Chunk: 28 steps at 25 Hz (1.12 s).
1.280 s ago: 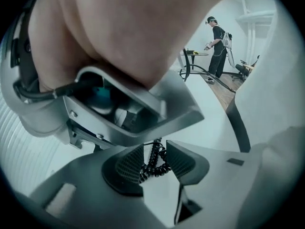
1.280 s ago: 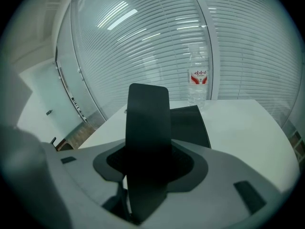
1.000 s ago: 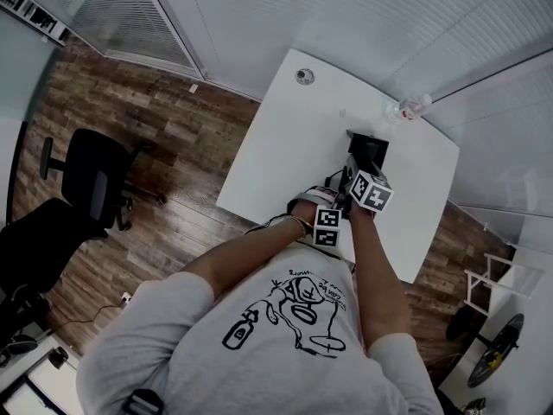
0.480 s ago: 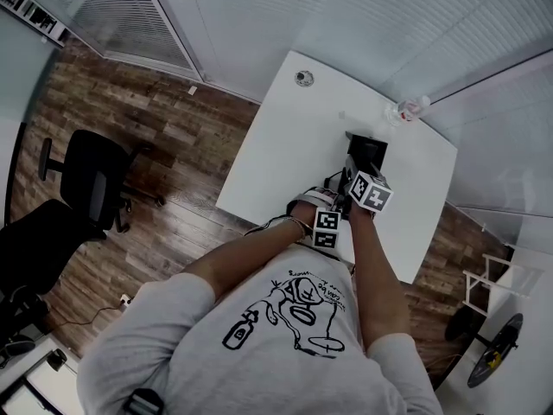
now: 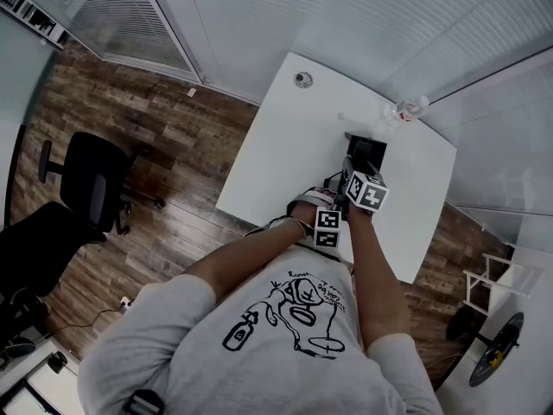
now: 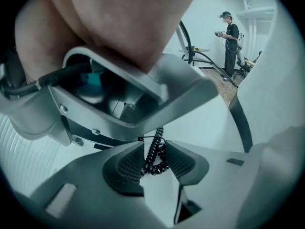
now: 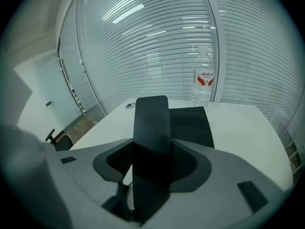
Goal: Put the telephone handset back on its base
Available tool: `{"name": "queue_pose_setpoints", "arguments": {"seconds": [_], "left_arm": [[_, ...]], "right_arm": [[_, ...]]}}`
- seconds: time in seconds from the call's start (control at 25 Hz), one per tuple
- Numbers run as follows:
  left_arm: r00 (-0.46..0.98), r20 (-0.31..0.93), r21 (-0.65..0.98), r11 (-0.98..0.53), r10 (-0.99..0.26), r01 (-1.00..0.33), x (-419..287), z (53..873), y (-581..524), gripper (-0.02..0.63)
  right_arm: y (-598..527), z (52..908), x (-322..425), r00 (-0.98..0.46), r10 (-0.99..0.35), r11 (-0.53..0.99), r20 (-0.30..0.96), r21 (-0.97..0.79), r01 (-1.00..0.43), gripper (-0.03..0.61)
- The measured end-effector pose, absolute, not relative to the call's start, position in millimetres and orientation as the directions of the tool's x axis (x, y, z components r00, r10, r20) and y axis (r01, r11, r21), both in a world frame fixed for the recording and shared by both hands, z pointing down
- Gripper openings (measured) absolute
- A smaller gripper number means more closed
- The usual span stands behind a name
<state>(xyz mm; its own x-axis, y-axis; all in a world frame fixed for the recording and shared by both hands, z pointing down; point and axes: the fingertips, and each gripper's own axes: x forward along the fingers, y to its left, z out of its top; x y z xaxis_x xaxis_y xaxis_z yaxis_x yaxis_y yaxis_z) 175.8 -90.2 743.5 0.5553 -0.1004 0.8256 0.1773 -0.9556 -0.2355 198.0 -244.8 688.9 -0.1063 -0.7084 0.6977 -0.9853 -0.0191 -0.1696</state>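
Observation:
The black handset (image 7: 151, 128) stands between my right gripper's (image 7: 151, 162) pads, which press on its sides. Just beyond it the black telephone base (image 7: 193, 125) lies on the white table (image 7: 243, 132). In the head view the base (image 5: 369, 150) sits mid-table, with the handset (image 5: 347, 171) held low over its near end. My left gripper (image 6: 155, 159) is shut on the black coiled cord (image 6: 156, 152), close under the right gripper's body and the person's forearm. In the head view both marker cubes sit side by side, the left one (image 5: 327, 228) nearer the body.
A clear water bottle (image 7: 203, 82) with a red label stands behind the base near the table's far edge. A round cable grommet (image 5: 301, 79) sits at the table's far left corner. A black office chair (image 5: 91, 180) stands on the wood floor. Another person (image 6: 231, 37) stands far off.
My right gripper has carried the handset slightly further toward the base. The left gripper has hardly moved and keeps the cord.

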Motion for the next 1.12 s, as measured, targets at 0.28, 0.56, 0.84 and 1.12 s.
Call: {"name": "queue_pose_setpoints", "arguments": {"seconds": [0.28, 0.56, 0.84, 1.12], "left_arm": [[0.556, 0.825, -0.229, -0.959, -0.101, 0.166, 175, 744, -92, 0.137], [0.552, 0.825, -0.239, -0.96, -0.122, 0.146, 172, 743, -95, 0.132], [0.55, 0.828, -0.229, -0.962, -0.111, 0.151, 172, 744, -95, 0.132], [0.56, 0.82, -0.219, -0.968, -0.113, 0.126, 171, 741, -95, 0.132]], "right_arm": [[-247, 691, 194, -0.114, -0.699, -0.005, 0.706, -0.164, -0.987, 0.192], [-245, 690, 193, -0.106, -0.687, 0.003, 0.719, -0.143, -0.99, 0.193], [-241, 691, 199, -0.089, -0.685, -0.014, 0.723, -0.135, -0.991, 0.192], [-235, 695, 197, -0.092, -0.672, 0.022, 0.735, -0.104, -0.994, 0.162]]}}
